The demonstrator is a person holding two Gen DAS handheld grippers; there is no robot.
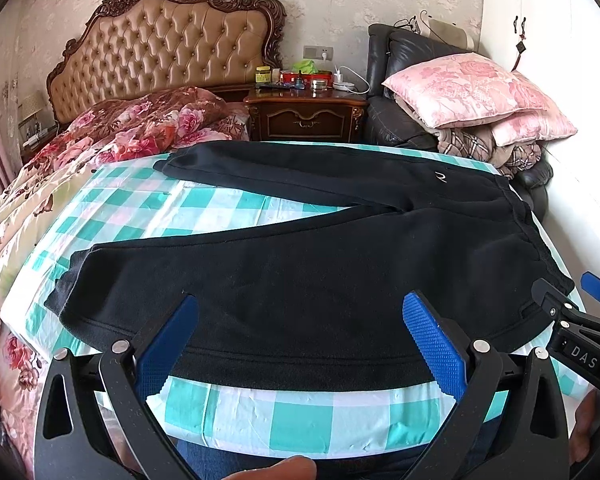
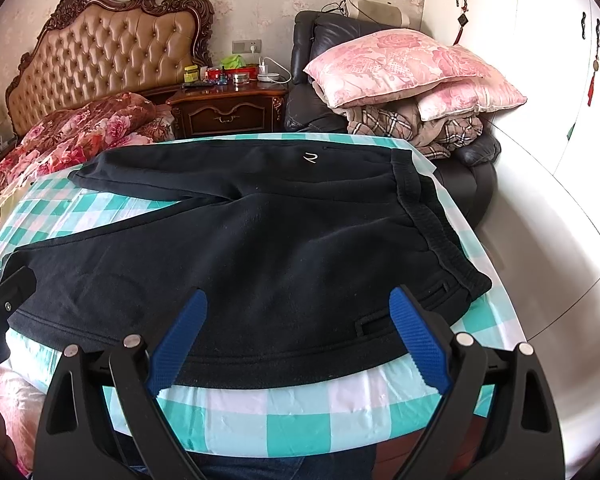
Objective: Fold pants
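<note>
Pants point(image 1: 300, 280), black, lie spread flat on a teal-and-white checked cloth point(image 1: 300, 420) over a raised surface, w/ the long axis running left-right: waistband point(image 2: 432, 216) at the right end, both cuffs at the left. Legs splay apart in a V; near leg point(image 1: 220, 300) runs along the near edge, far leg point(image 1: 280, 172) angles toward the far left. Small white logo point(image 2: 310, 157) sits on the far side near the waistband. Left gripper point(image 1: 300, 344) hovers at the near edge over the near leg, fingers wide apart, nothing between them. Right gripper point(image 2: 298, 340) likewise hovers at the near edge closer to the waistband, blue pads point(image 2: 418, 336) spread wide, holding nothing. No containers on the cloth. Far behind, a nightstand point(image 1: 306, 114) carries a yellow jar point(image 1: 263, 74) and a red tray point(image 1: 306, 78) of small items, too small to tell. Pink pillows point(image 1: 472, 88) are stacked on a dark chair at far right; bed w/ floral quilt point(image 1: 140, 128) at far left.
</note>
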